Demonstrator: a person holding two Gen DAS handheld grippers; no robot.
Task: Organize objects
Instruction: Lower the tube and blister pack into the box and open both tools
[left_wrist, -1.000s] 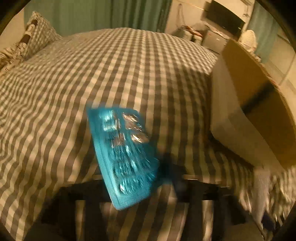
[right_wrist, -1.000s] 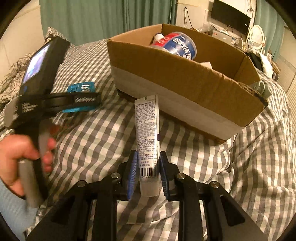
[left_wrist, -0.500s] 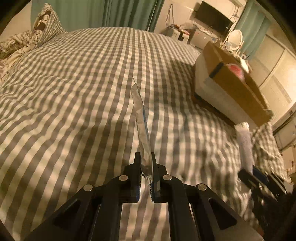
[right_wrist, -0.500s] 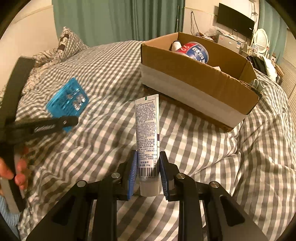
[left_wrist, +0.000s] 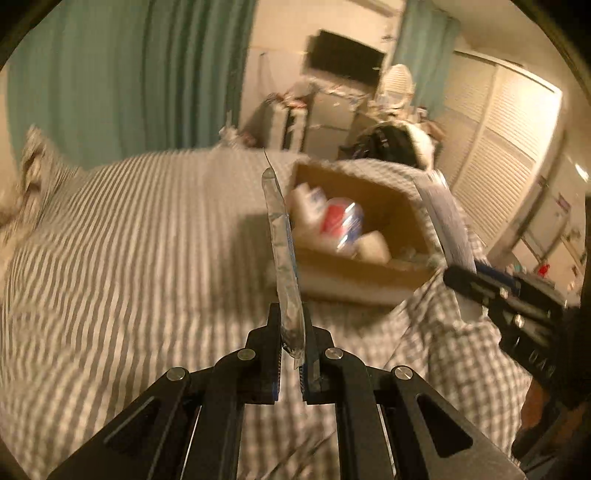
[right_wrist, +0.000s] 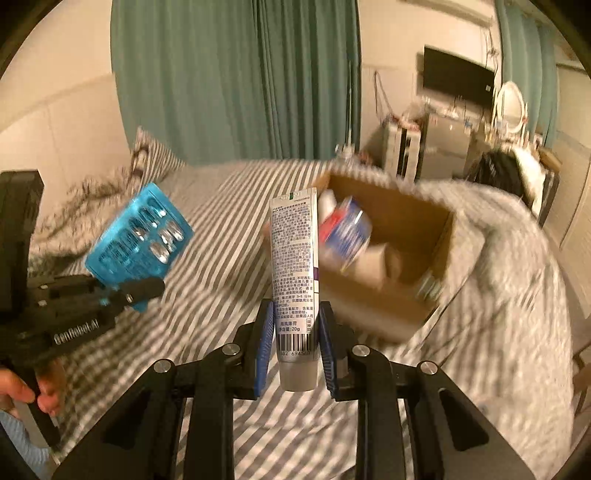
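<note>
Left gripper (left_wrist: 291, 350) clamps blister pack (left_wrist: 282, 254) edge-on, upright; cardboard box (left_wrist: 364, 240) w/ bottles behind, on checked bedspread (left_wrist: 129, 258).

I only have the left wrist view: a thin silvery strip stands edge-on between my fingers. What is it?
Observer: Seen from the right wrist camera, it is a blue foil blister pack of pills, face-on, clamped at its lower corner by the left gripper.
Operator: At my right edge there is a blurred white thing. Is it held?
Observer: Yes. It is a white squeeze tube with printed text and a barcode, upright between the blue pads of the right gripper.
Operator: Which end is in the jaws?
Observer: The barcode end; the flat crimped end points up, toward the open brown cardboard box on the checked bedspread.
</note>
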